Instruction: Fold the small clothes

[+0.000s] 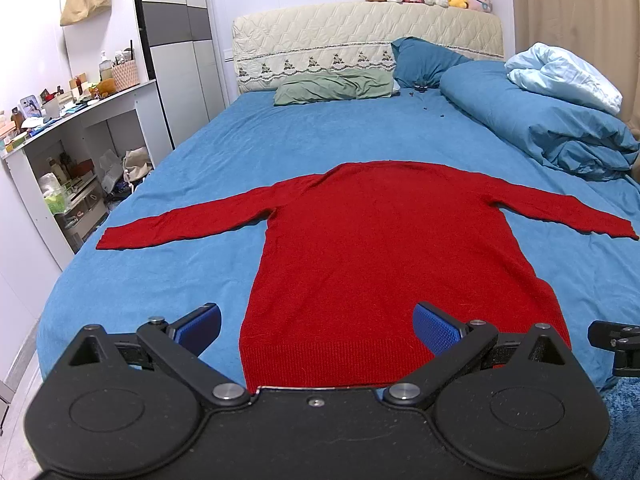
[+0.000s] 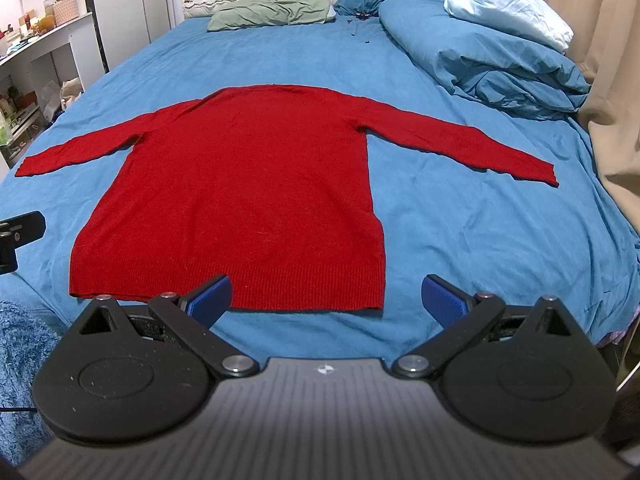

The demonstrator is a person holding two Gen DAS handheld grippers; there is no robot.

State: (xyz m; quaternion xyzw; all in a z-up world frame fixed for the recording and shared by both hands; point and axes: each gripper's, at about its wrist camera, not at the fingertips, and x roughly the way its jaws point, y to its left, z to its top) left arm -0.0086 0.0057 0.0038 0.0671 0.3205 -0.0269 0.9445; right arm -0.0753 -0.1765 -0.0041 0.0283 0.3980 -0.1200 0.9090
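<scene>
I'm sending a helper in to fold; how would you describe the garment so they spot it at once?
Start at the big bed with the blue sheet. On its near half lies the red sweater, flat, both long sleeves spread, ribbed hem nearest the foot. It is the only red thing there; the pillows and duvet at the far end are blue, green or pale.

Both views are bright and evenly lit by soft, cool indoor light from overhead, with no hard shadows on the bed [image 1: 208,152]. Only faint shade gathers in the folds of the duvet [image 1: 552,128] at the bed's right side. Fisheye distortion bows the bed's edges outward and bends the wall beside it; dark vignetting clips the top corners. Focus is sharp across the bed, and the red sweater [image 2: 240,184] looks heavily saturated, its knit texture blurring.
</scene>
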